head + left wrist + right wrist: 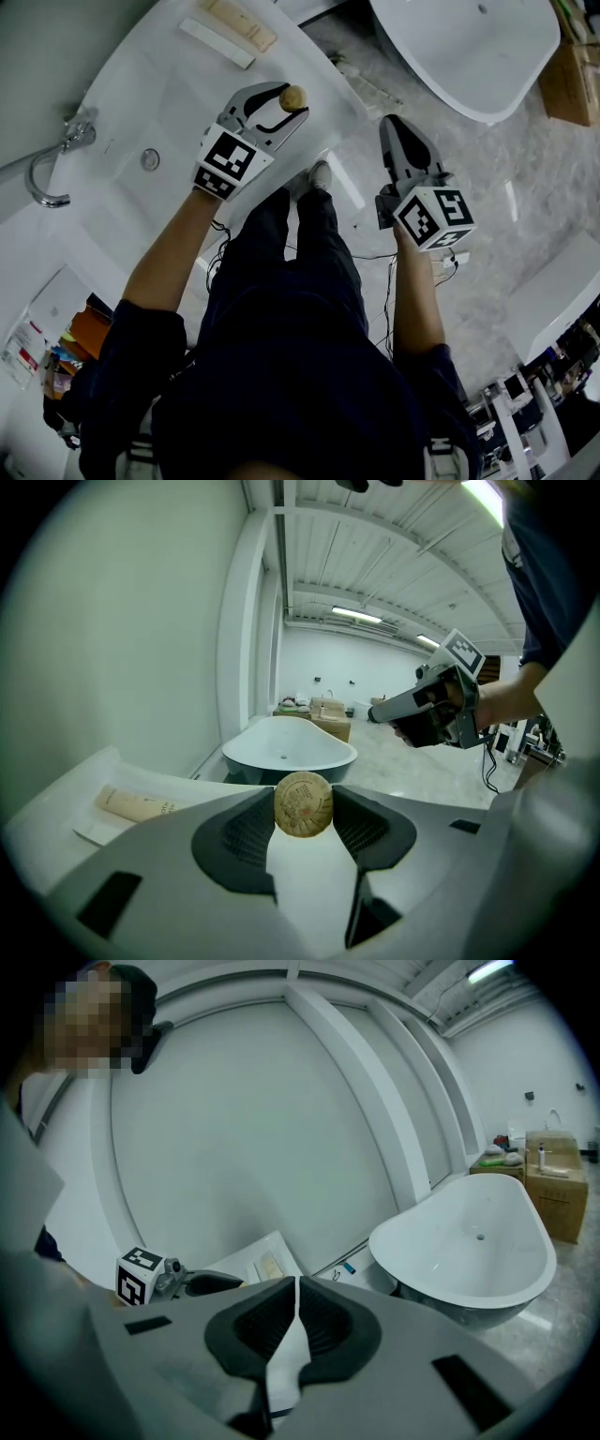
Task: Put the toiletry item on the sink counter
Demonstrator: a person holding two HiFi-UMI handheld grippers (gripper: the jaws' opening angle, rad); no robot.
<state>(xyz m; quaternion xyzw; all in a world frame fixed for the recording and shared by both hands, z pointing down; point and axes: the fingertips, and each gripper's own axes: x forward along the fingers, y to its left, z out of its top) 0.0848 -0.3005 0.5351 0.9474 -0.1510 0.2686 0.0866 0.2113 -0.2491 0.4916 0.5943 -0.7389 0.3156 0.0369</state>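
Note:
A round tan disc of soap (292, 97) sits pinched between the jaws of my left gripper (290, 103), which is shut on it above the near edge of the white sink counter (178, 94). In the left gripper view the disc (303, 804) stands on edge between the two dark pads (246, 834). My right gripper (395, 126) hangs over the marble floor to the right of the counter, shut with nothing in it; its pads (323, 1316) meet in its own view.
The counter carries a chrome faucet (52, 169), a basin drain (150, 159) and a tan tube (242, 23) on a white tray at its far end. A white freestanding bathtub (469, 47) and a cardboard box (572, 84) stand beyond on the floor.

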